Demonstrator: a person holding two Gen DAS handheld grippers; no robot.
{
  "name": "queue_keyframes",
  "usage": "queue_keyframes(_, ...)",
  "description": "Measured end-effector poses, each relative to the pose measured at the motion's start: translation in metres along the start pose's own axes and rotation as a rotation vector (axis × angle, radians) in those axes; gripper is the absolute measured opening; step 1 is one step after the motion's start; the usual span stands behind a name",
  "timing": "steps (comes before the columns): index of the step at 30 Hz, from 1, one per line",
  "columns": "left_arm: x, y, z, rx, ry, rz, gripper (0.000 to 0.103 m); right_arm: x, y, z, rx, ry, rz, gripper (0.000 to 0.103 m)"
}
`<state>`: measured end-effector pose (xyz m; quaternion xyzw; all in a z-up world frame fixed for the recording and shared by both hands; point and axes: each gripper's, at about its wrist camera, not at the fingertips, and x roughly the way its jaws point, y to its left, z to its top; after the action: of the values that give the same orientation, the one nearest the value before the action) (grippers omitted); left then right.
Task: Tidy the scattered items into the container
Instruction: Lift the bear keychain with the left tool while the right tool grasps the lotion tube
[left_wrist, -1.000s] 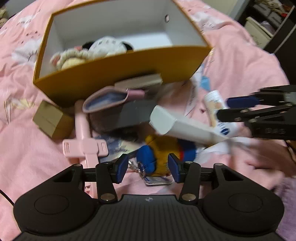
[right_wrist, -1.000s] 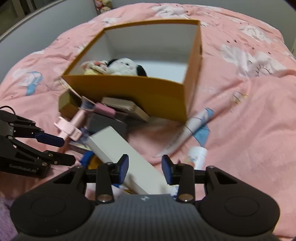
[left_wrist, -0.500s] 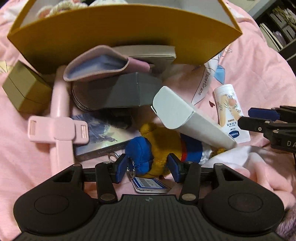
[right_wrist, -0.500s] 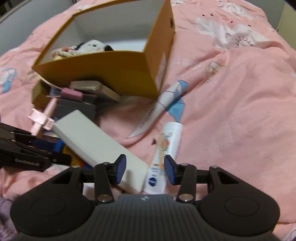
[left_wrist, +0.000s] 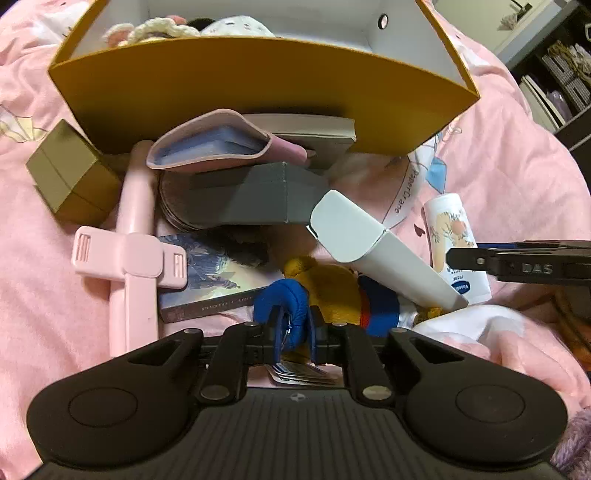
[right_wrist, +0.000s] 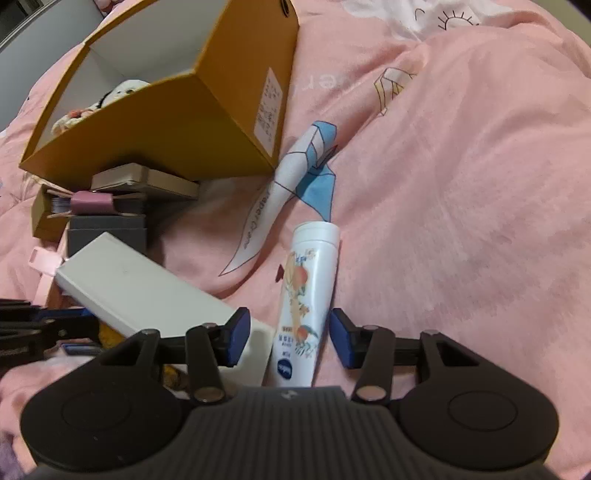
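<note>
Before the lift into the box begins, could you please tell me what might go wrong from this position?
The left gripper pinches only the plush toy's blue limb, and the white carton lies across the toy, so lifting may tip or drag the carton, or the toy may slip free. The right gripper is open around the lotion tube, with the carton's corner at its left finger, which could get caught when closing.

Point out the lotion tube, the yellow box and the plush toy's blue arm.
lotion tube (right_wrist: 308, 295): right wrist view, on the printed middle of its body.
yellow box (left_wrist: 258, 85): left wrist view, on its near outer wall.
plush toy's blue arm (left_wrist: 286, 299): left wrist view, on the arm above the pinching pads.
</note>
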<state>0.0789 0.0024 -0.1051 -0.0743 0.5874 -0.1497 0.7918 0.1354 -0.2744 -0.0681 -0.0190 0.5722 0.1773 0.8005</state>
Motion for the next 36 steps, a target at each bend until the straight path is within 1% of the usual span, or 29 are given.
queue_keyframes(1,0.000,-0.002,0.000,0.010,-0.002,0.009,0.015,0.003,0.000,0.001,0.002,0.006,0.003,0.049)
queue_keyframes(2,0.000,-0.004,0.000,0.019,-0.005,0.019,0.015,0.005,0.001,0.001,0.001,0.008,-0.002,0.042)
queue_keyframes(3,0.000,-0.006,0.000,0.025,-0.008,0.029,0.014,0.006,0.002,0.002,-0.005,0.005,-0.013,0.026)
queue_keyframes(4,-0.002,-0.010,-0.001,0.034,-0.016,0.041,0.014,0.005,0.002,0.002,-0.010,-0.001,-0.015,0.020)
queue_keyframes(7,-0.012,-0.019,-0.004,0.069,-0.060,0.069,0.014,-0.004,0.005,0.001,-0.028,-0.033,0.012,0.018)
queue_keyframes(12,-0.036,-0.031,-0.008,0.112,-0.148,0.111,0.012,-0.029,0.025,0.000,-0.125,-0.112,0.003,0.017)
queue_keyframes(17,-0.060,-0.034,-0.013,0.109,-0.213,0.153,0.011,-0.055,0.044,0.001,-0.195,-0.195,0.026,0.017)
queue_keyframes(21,-0.083,-0.031,-0.014,0.108,-0.279,0.193,0.010,-0.062,0.053,0.003,-0.223,-0.215,0.043,0.017)
queue_keyframes(24,-0.094,-0.019,-0.009,0.073,-0.288,0.194,0.010,-0.060,0.059,0.006,-0.227,-0.216,0.060,0.018)
queue_keyframes(28,-0.100,-0.002,-0.004,0.018,-0.307,0.194,0.010,-0.056,0.069,0.011,-0.237,-0.222,0.069,0.018)
queue_keyframes(30,-0.101,0.004,-0.001,0.007,-0.316,0.191,0.010,-0.053,0.074,0.013,-0.246,-0.219,0.072,0.018)
queue_keyframes(33,-0.093,0.017,0.003,-0.004,-0.320,0.170,0.009,-0.049,0.079,0.014,-0.256,-0.211,0.080,0.018)
queue_keyframes(36,-0.087,0.032,0.007,-0.078,-0.325,0.137,0.012,-0.047,0.083,0.015,-0.265,-0.211,0.085,0.017)
